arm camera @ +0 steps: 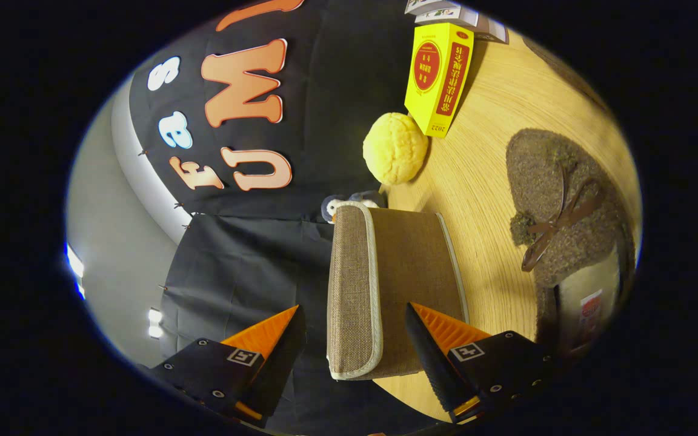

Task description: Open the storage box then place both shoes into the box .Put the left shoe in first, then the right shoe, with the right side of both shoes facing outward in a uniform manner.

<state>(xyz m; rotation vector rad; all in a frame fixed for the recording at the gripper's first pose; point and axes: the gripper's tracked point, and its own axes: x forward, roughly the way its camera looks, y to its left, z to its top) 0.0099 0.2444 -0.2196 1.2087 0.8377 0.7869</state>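
Two fingers of the gripper (355, 330) sit spread wide apart, with the storage box (394, 284) partly between them, its lid edge in the gap. I can't tell whether either finger actually touches it. The box is beige woven fabric with pale trim and looks closed, resting on the wooden table (488, 163). One fuzzy brown shoe (558, 206) with a brown bow lies at about 3 o'clock from the box, a bit apart from it. Beyond the box, around 12 o'clock, there's a yellow bun-shaped plush (395, 148), and just past it, touching or nearly so, a yellow carton (438, 75) standing on the table.
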